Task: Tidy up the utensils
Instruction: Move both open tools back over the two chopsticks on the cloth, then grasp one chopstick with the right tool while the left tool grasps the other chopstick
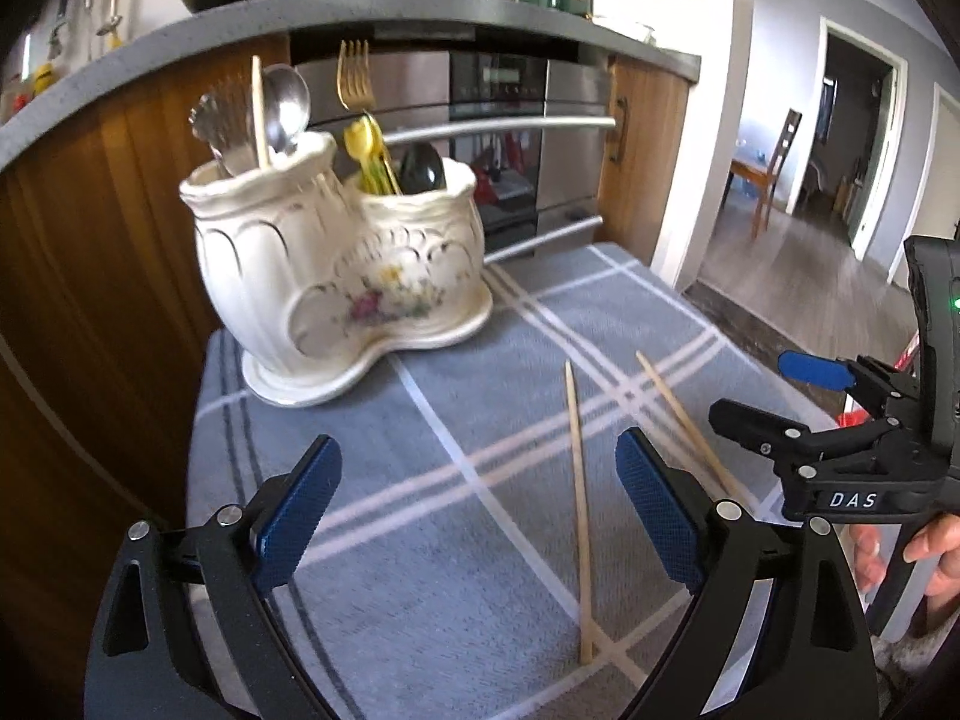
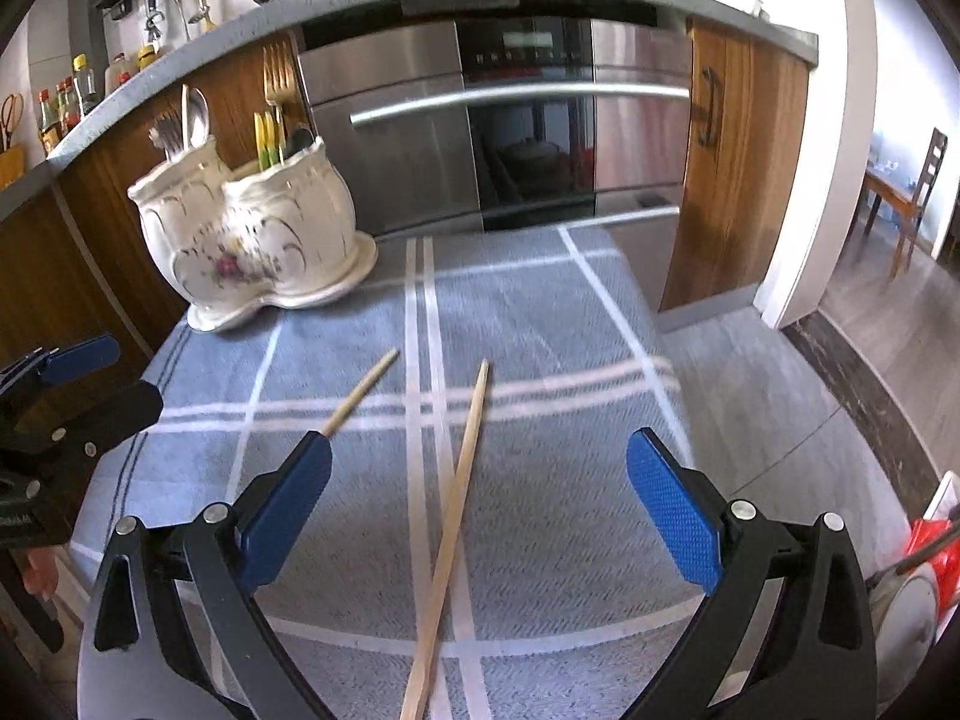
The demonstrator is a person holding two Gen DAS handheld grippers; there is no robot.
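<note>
A stainless oven with a long bar handle fills the background under a grey worktop. Before it, a blue plaid cloth covers the table. At its far left corner stands a cream floral utensil holder with two compartments, holding spoons, a gold fork and yellow cutlery. Two wooden chopsticks lie loose on the cloth, crossing near their near ends. The left tool and right tool are both released and empty. The right tool's body reads "DAS".
</note>
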